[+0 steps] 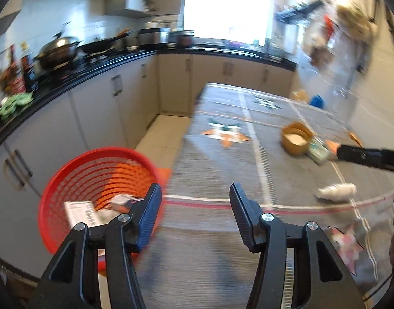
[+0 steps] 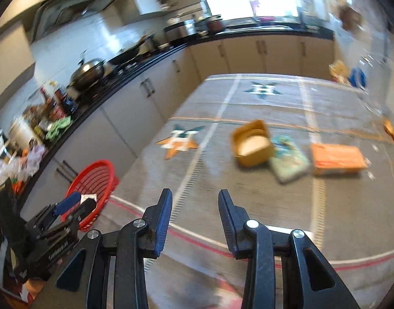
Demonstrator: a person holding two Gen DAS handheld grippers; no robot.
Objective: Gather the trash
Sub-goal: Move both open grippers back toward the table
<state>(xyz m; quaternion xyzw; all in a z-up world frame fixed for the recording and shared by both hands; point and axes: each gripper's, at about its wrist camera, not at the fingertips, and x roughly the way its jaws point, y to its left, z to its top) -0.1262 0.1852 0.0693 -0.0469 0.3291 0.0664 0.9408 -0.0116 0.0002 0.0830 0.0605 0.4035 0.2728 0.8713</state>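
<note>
Left wrist view: red basket (image 1: pixel 94 177) holds paper scraps; both grippers' jaws spread, nothing between them.

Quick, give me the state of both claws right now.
Left claw: open, nothing between its jaws.
Right claw: open, nothing between its jaws.

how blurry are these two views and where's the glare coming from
Left wrist view: the window is blown out white, the red basket and tablecloth are motion-smeared. Right wrist view: the same window glare, the boxes on the table are streaked; fisheye bends the counter in both.
</note>
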